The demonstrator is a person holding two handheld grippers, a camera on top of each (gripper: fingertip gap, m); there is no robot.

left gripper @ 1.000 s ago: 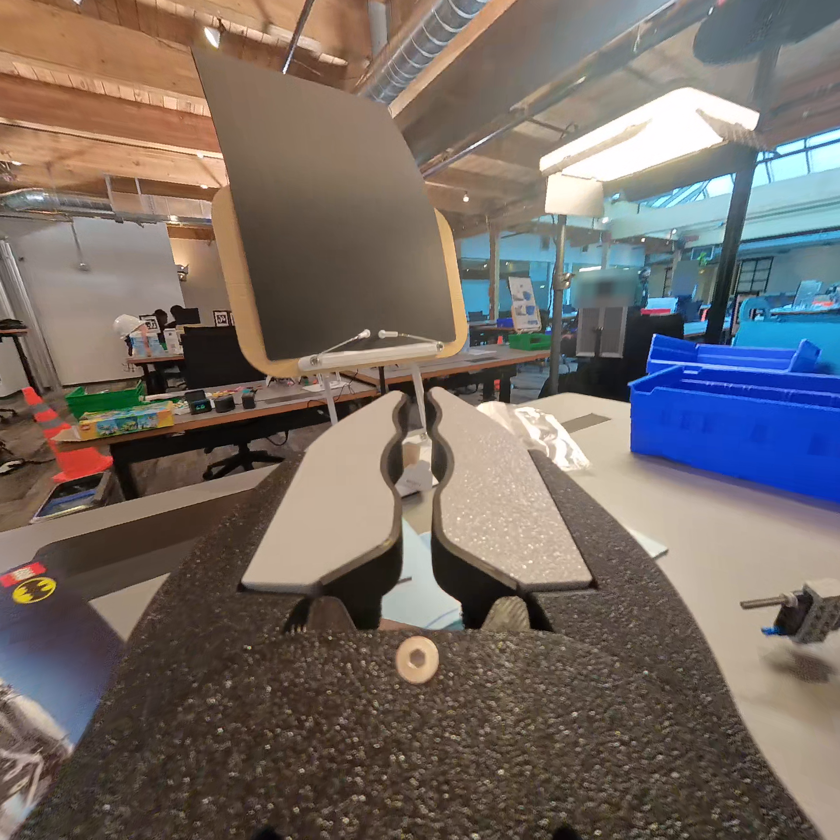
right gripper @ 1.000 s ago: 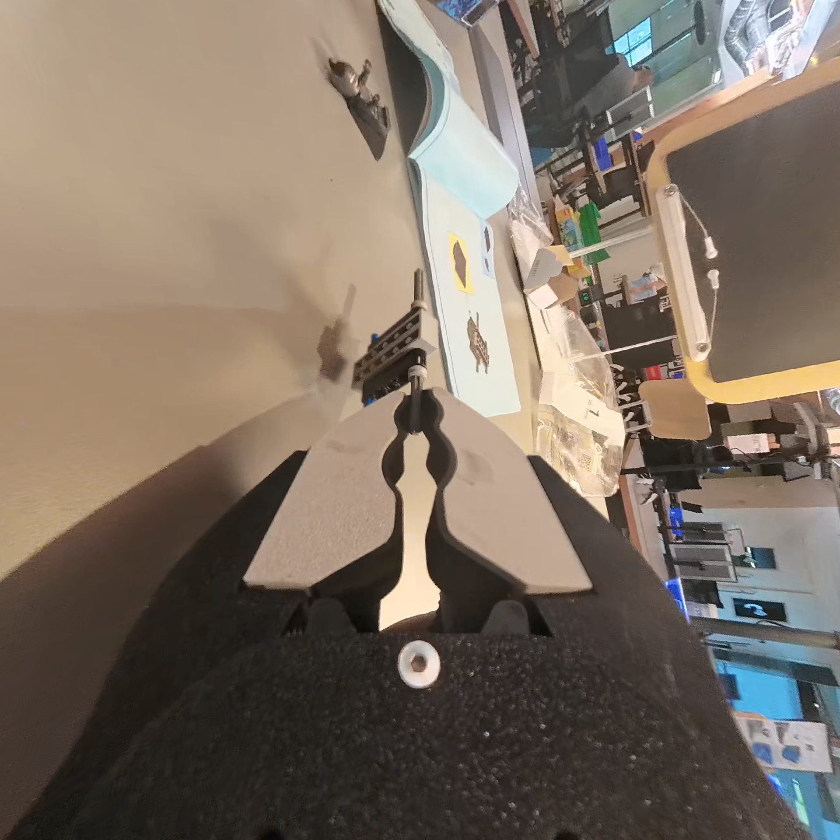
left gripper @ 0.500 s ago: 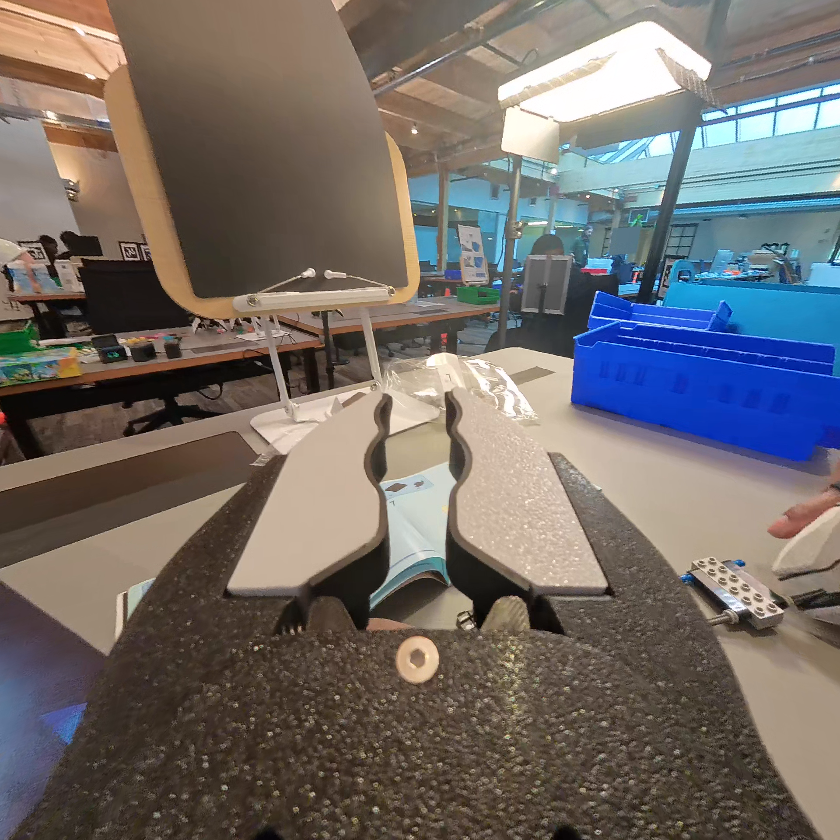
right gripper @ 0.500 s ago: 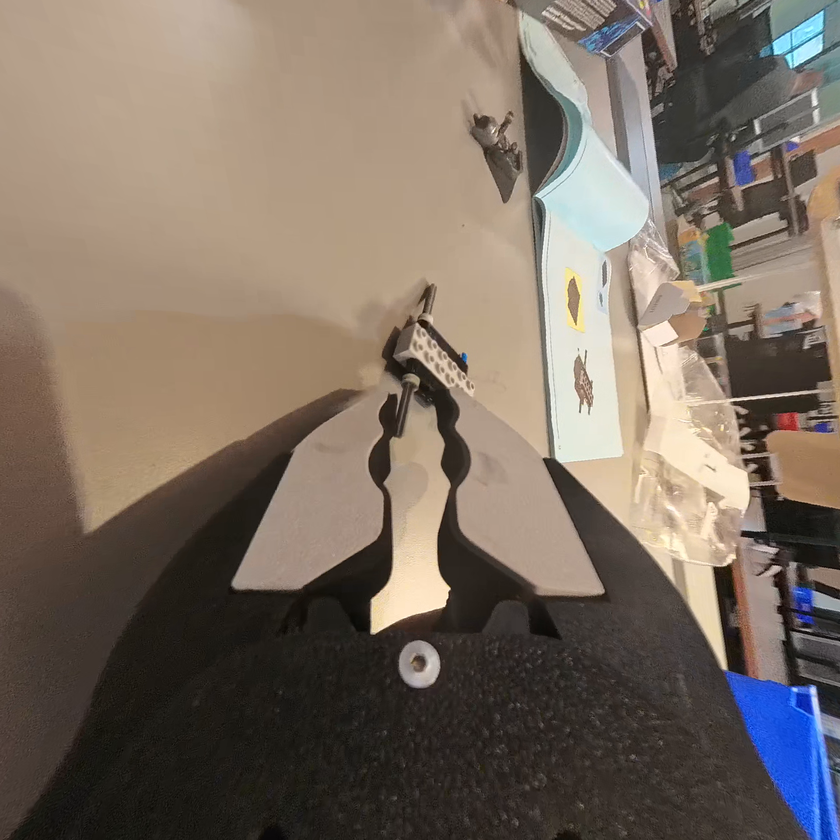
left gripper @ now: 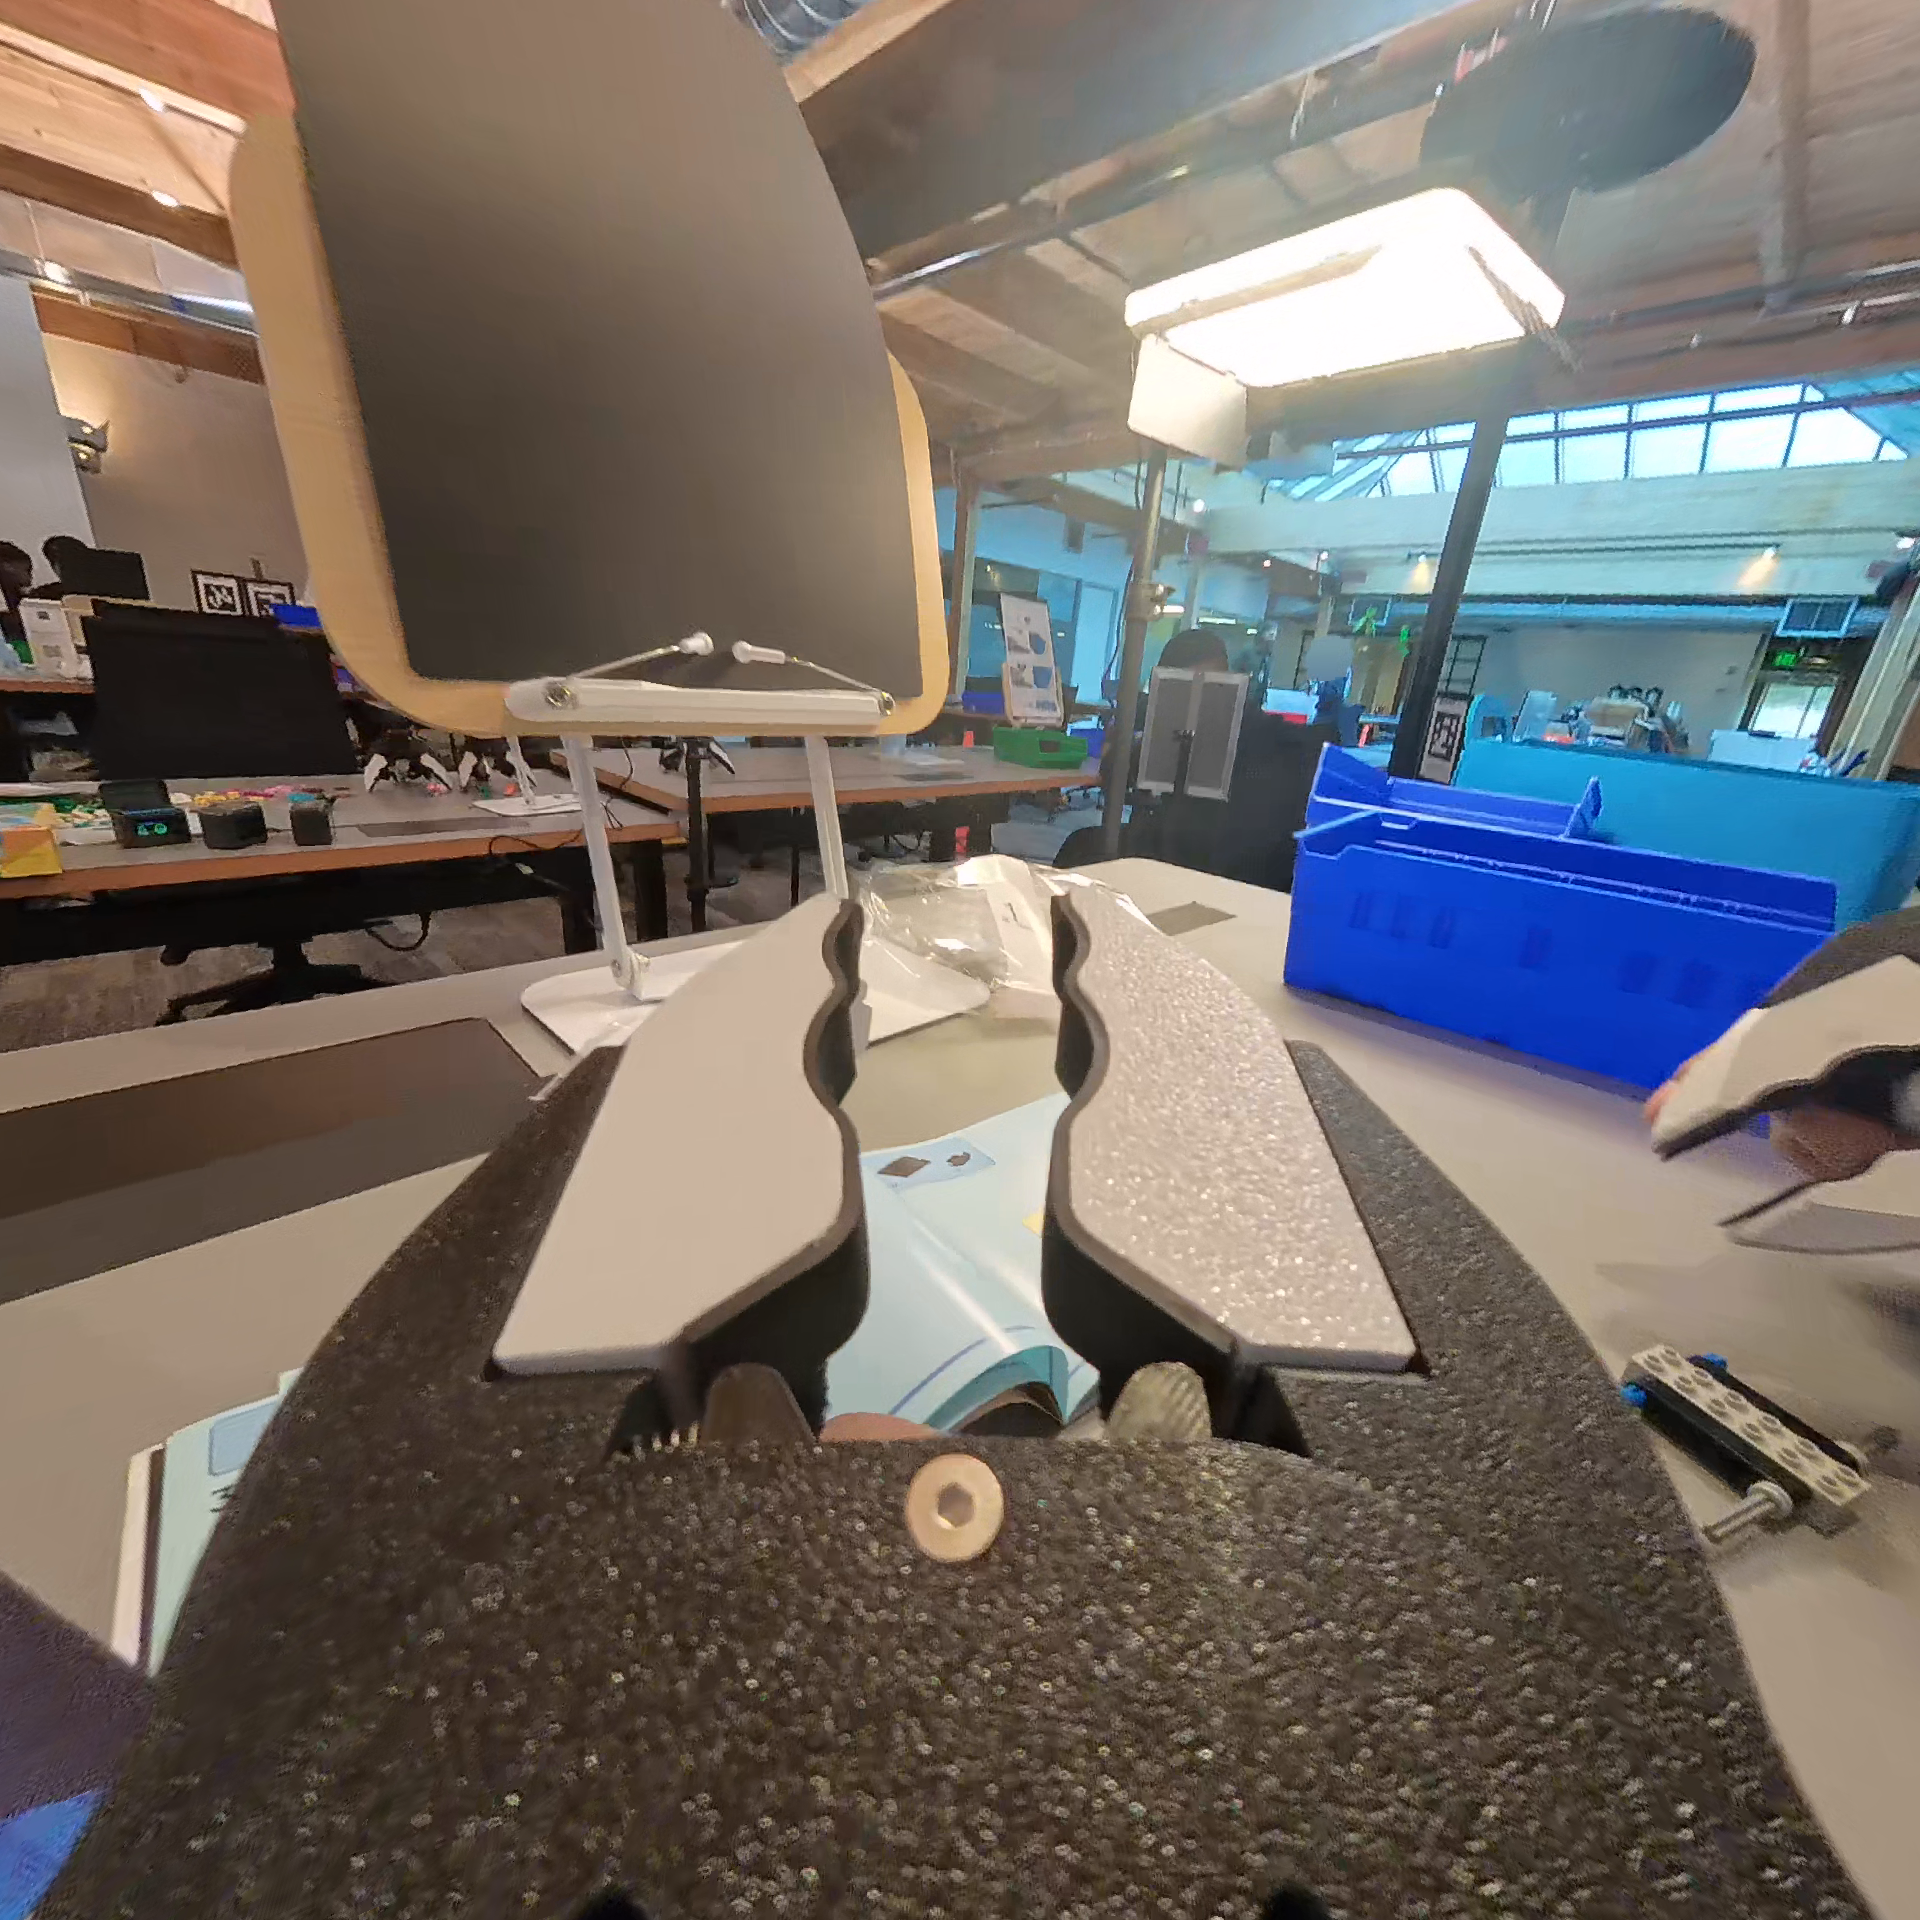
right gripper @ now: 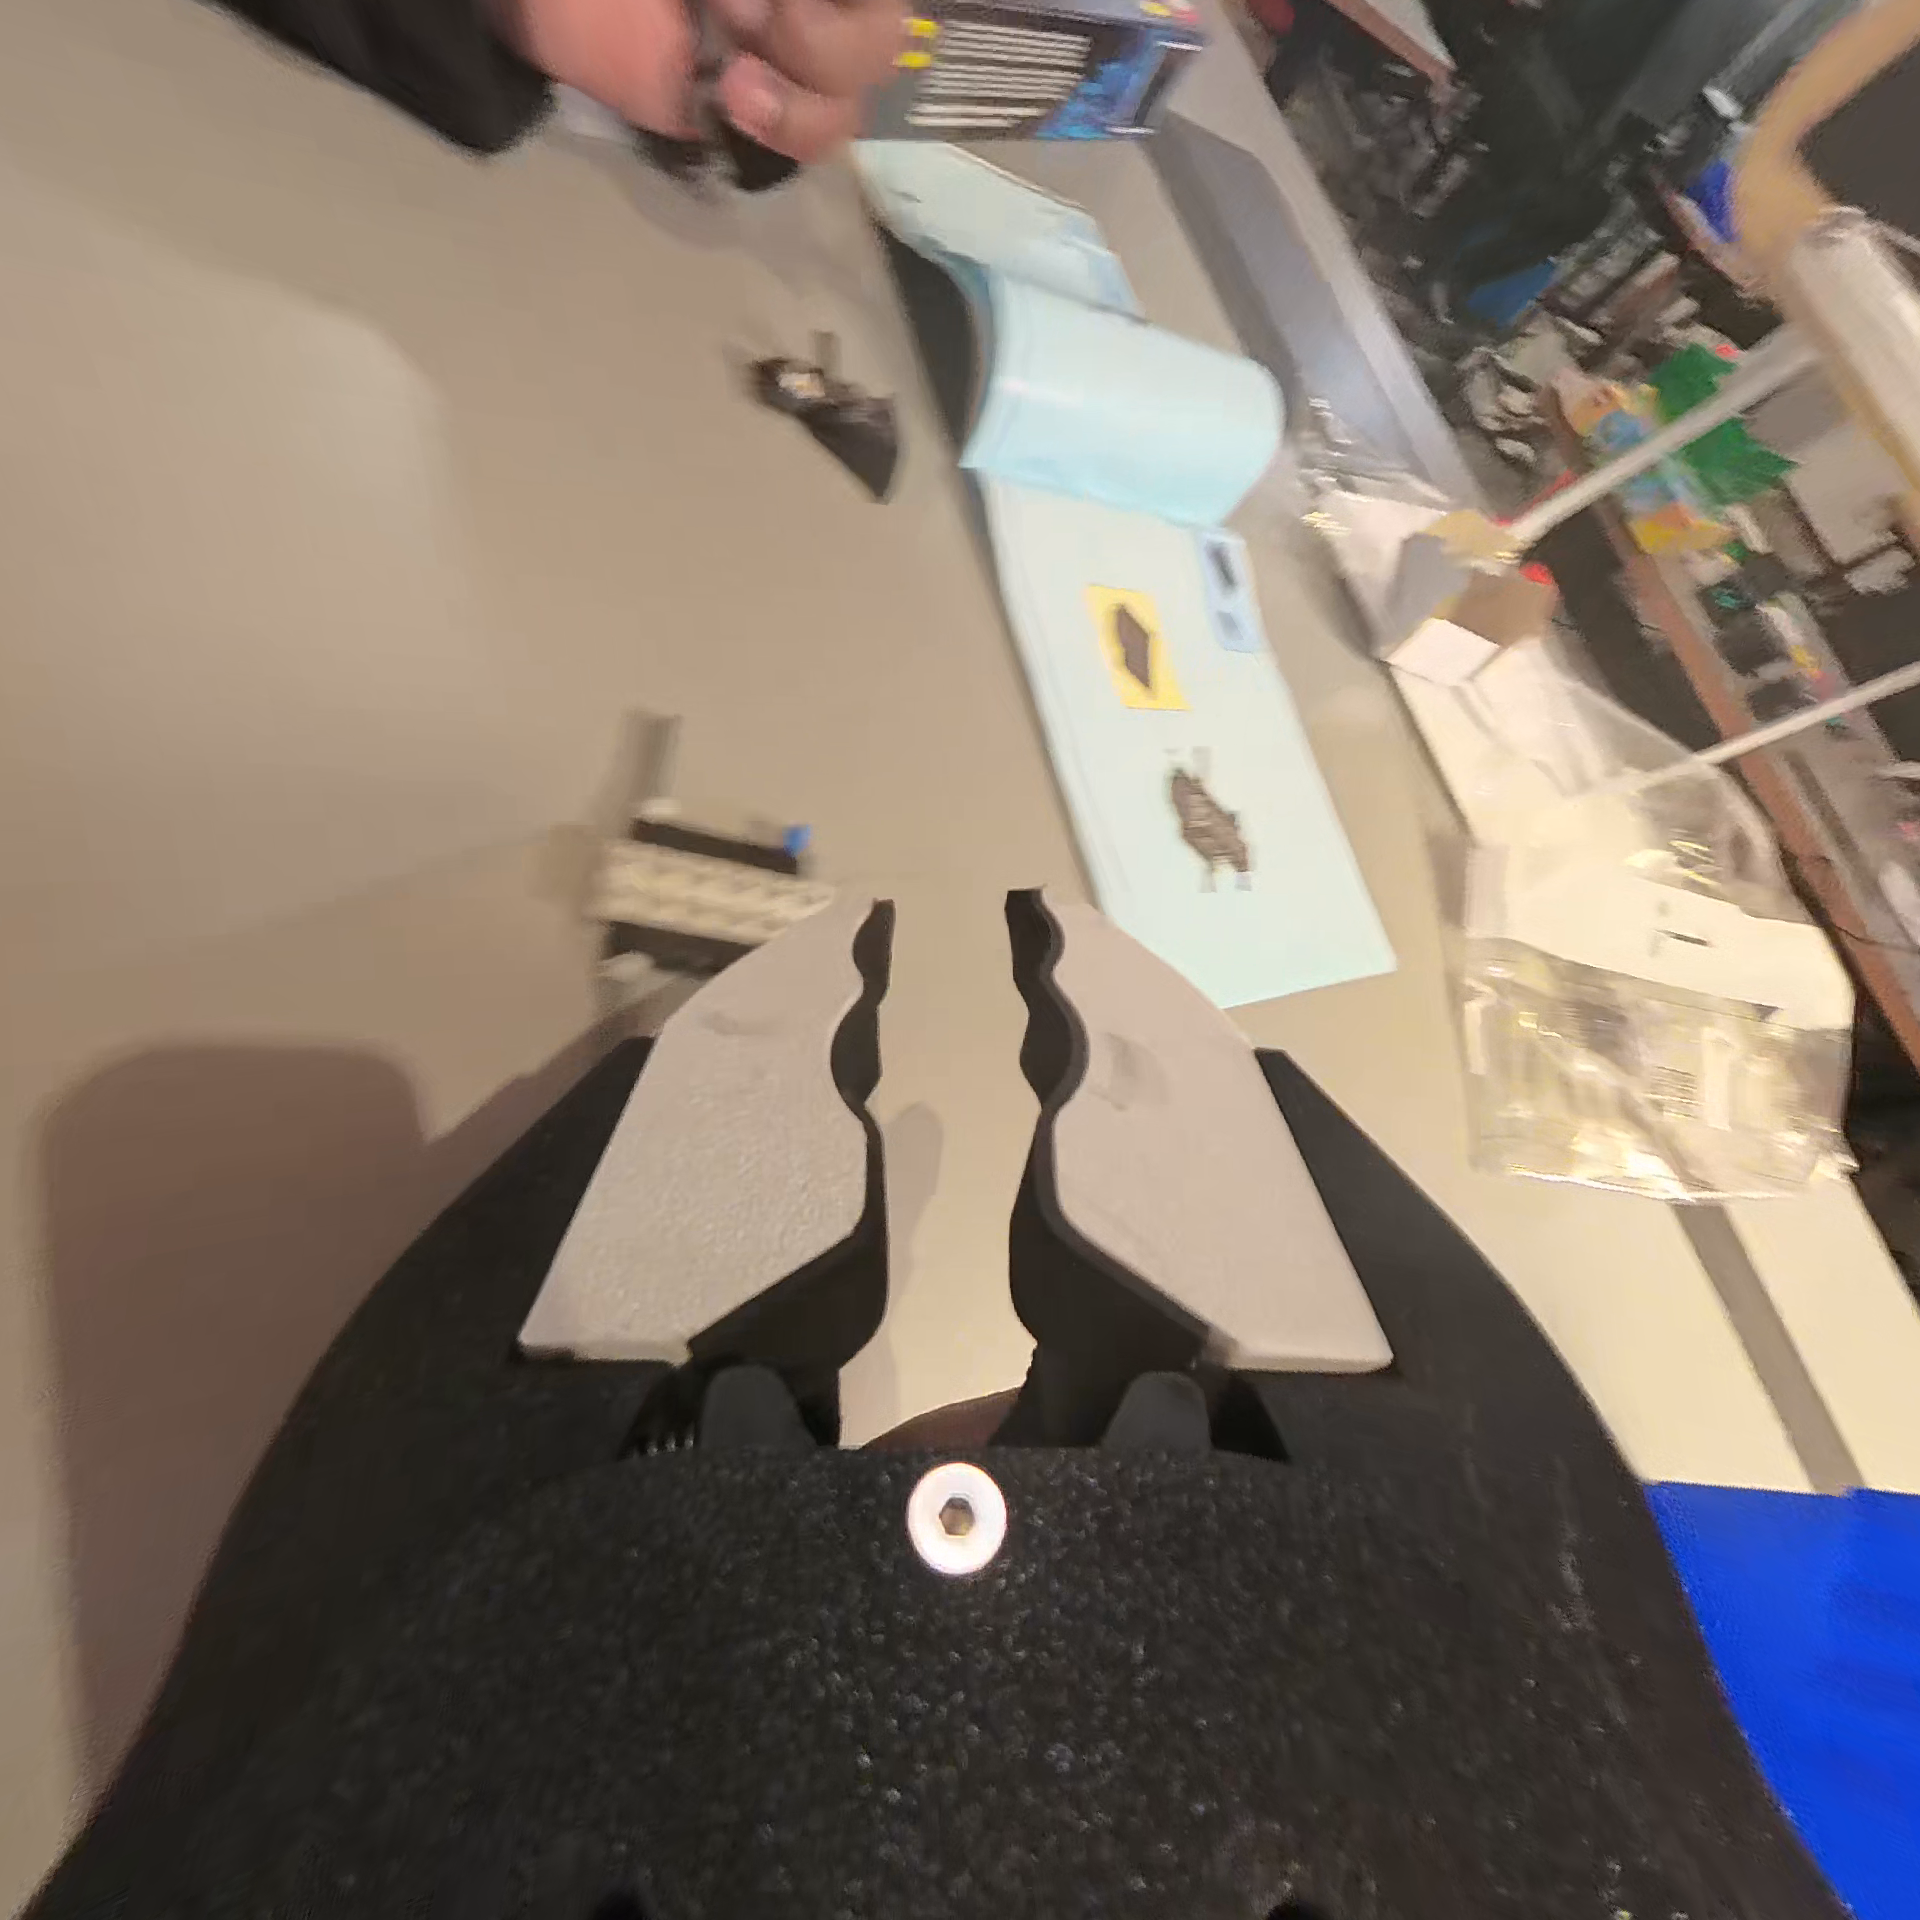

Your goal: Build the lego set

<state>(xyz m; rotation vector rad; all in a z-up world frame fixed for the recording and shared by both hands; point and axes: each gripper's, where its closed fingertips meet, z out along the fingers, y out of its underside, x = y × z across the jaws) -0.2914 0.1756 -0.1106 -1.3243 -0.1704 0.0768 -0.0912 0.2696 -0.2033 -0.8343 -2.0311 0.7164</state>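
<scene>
My left gripper [left gripper: 954,920] is open and empty, held above an open pale blue booklet [left gripper: 935,1247] on the grey table [left gripper: 1455,1143]. My right gripper [right gripper: 948,914] is open and empty; it also shows at the right edge of the left wrist view [left gripper: 1766,1101]. A small grey and black brick assembly with an axle [right gripper: 696,883] lies on the table just left of the right fingertips, untouched; it shows in the left wrist view [left gripper: 1745,1444] too. A second small dark brick piece [right gripper: 831,405] lies farther off.
A blue bin [left gripper: 1558,956] stands at the right. A black board on a white stand [left gripper: 592,364] rises behind the booklet [right gripper: 1174,665]. Clear plastic bags [right gripper: 1642,997] lie beside it. A printed box [right gripper: 1029,62] and a hand [right gripper: 707,73] are at the far end.
The right gripper opened and let go of the brick assembly's axle, leaving it on the table, then drew back. The left gripper opened wider and tilted down towards the booklet.
</scene>
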